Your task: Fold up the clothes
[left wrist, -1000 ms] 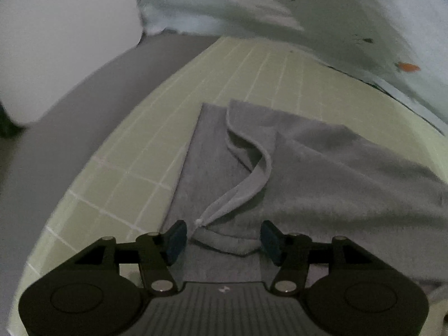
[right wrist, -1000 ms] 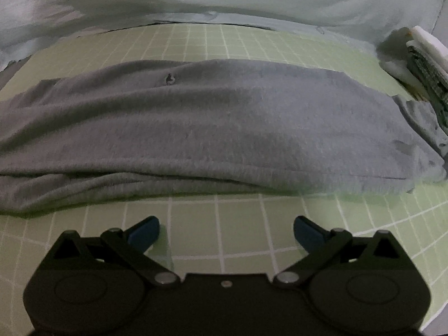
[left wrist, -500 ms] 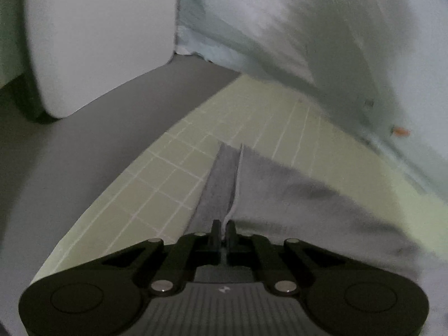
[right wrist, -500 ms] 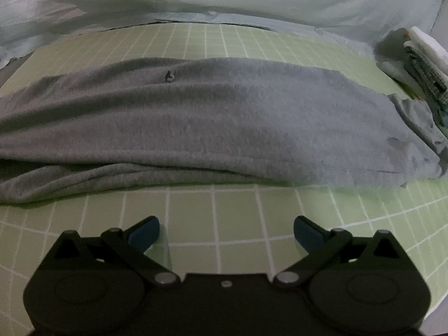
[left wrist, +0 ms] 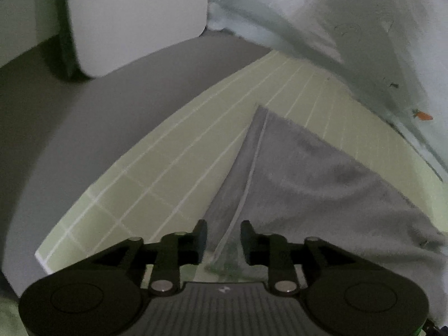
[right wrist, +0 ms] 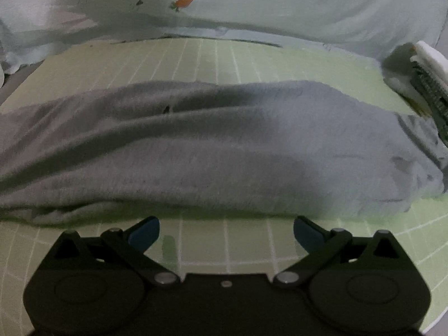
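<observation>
Lying lengthwise on your green grid mat [right wrist: 212, 56], grey garment [right wrist: 218, 151] doubled over | left gripper [left wrist: 223, 238]: narrow gap, hem between fingers, grip uncertain | right gripper [right wrist: 226, 228]: wide, empty, before near edge | folded stack [right wrist: 428, 84] beside.

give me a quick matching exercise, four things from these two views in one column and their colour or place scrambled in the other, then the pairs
Things:
1. garment
2. mat
3. carrot-print sheet
4. folded stack

Descriptions:
A. pale green with a white grid
B. far right edge of the right wrist view
C. grey, lying across the mat
D. light blue, bunched behind the mat

Pairs: 1-C, 2-A, 3-D, 4-B
</observation>
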